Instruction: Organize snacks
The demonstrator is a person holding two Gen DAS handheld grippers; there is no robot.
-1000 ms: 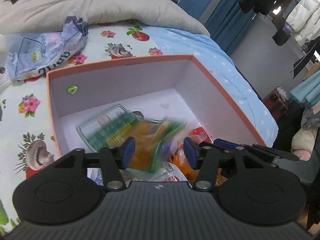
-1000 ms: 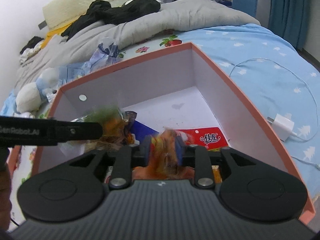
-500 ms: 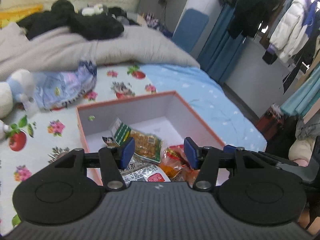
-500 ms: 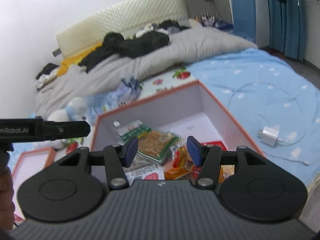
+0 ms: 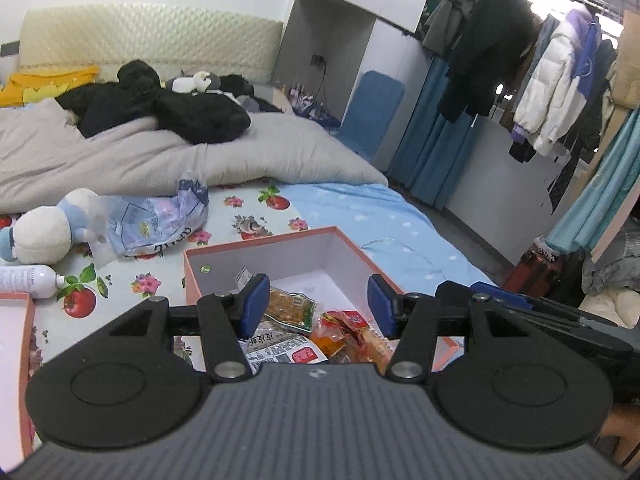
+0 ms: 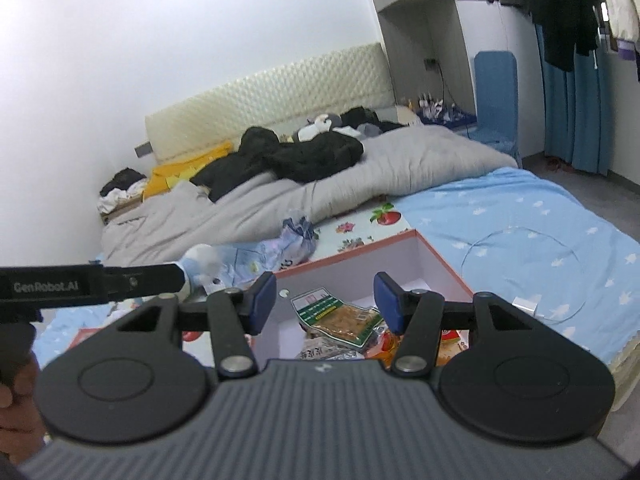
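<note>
An orange-rimmed white box (image 5: 280, 250) (image 6: 440, 256) lies on the bed with several snack packets inside. A green-edged packet of brown snack (image 5: 290, 306) (image 6: 344, 318) rests on top, beside orange and red packets (image 5: 348, 332) and a grey printed one (image 5: 280, 350). My left gripper (image 5: 318, 304) hangs above the near end of the box, open, nothing between its blue pads. My right gripper (image 6: 326, 300) is also above the box, open and empty. The left gripper's black body (image 6: 88, 284) shows at the left of the right wrist view.
A crumpled blue plastic bag (image 5: 160, 220), a plush toy (image 5: 44, 232) and a white bottle (image 5: 24, 280) lie left of the box. Another orange-rimmed lid or box (image 5: 16, 356) sits at the far left. A grey duvet (image 5: 160, 152) is behind; a white charger cable (image 6: 528, 272) lies right.
Both grippers have lifted up and back from inside the box. The right one let go of the orange packet it held; the left one's green-edged packet now lies in the box.
</note>
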